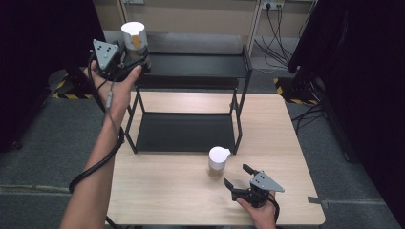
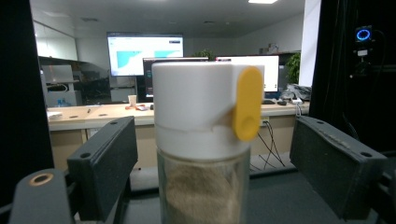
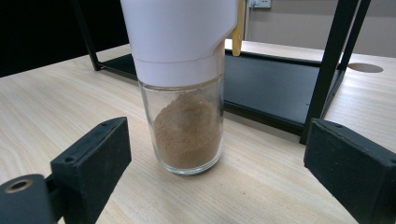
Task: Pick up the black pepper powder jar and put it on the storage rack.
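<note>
A glass jar of brown powder (image 1: 133, 38) with a white cap and a yellow tab stands on the left end of the black rack's top shelf (image 1: 200, 64). My left gripper (image 1: 138, 59) is level with it, jaws on either side. In the left gripper view the jar (image 2: 201, 140) stands between the open jaws of that gripper (image 2: 217, 140), with a gap on each side. A second, similar jar (image 1: 218, 162) stands on the wooden table in front of the rack. My right gripper (image 1: 237, 175) lies open just before this jar (image 3: 187, 126), nothing between its jaws (image 3: 219, 140).
The two-tier black rack has a lower shelf (image 1: 186, 131) resting on the table (image 1: 167, 200). A black rack post (image 3: 327, 70) stands behind and right of the near jar. Dark curtains and floor cables surround the table.
</note>
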{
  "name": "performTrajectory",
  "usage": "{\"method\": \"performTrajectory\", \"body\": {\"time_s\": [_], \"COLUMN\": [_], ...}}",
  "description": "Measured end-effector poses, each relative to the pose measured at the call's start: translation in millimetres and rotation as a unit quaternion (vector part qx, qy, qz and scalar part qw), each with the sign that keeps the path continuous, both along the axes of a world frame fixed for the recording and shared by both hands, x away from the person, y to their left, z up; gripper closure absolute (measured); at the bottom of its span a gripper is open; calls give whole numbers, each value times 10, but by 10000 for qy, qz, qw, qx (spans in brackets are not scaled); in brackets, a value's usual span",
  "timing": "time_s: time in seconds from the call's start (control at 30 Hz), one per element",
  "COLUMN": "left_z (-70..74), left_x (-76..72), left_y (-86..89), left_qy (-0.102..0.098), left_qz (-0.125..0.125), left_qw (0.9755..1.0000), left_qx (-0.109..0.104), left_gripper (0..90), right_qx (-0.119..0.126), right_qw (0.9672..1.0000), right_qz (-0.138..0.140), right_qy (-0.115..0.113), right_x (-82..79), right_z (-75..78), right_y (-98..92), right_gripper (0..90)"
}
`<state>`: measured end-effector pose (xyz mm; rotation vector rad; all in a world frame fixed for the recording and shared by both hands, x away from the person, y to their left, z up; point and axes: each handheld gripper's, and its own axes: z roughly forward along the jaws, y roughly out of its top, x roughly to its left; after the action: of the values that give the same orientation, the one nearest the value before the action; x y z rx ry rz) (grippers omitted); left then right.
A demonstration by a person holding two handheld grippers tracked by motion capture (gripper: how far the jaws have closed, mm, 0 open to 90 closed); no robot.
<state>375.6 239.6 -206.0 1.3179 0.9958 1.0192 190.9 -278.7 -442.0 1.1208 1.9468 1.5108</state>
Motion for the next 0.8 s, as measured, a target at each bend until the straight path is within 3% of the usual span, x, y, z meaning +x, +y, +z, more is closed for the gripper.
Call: {"method": "performTrajectory", "body": {"time_s": [0.47,0.8], "left_z": [-134,-307], "left_x": [-136,-251], "left_y": [90,152], "left_qy": [-13,6], "left_qz": [-107,-207], "left_qw": [9998,9997], "left_qx": [-180,-162], "left_gripper": [144,141], "right_qx": [1,6], "right_qw": [10000,10000], "right_qz": [-8,-14], "right_qy": [-8,-4], "right_x": [-7,-6], "right_z": [-1,-1], "right_y": [4,4], "right_gripper": [76,76]}}
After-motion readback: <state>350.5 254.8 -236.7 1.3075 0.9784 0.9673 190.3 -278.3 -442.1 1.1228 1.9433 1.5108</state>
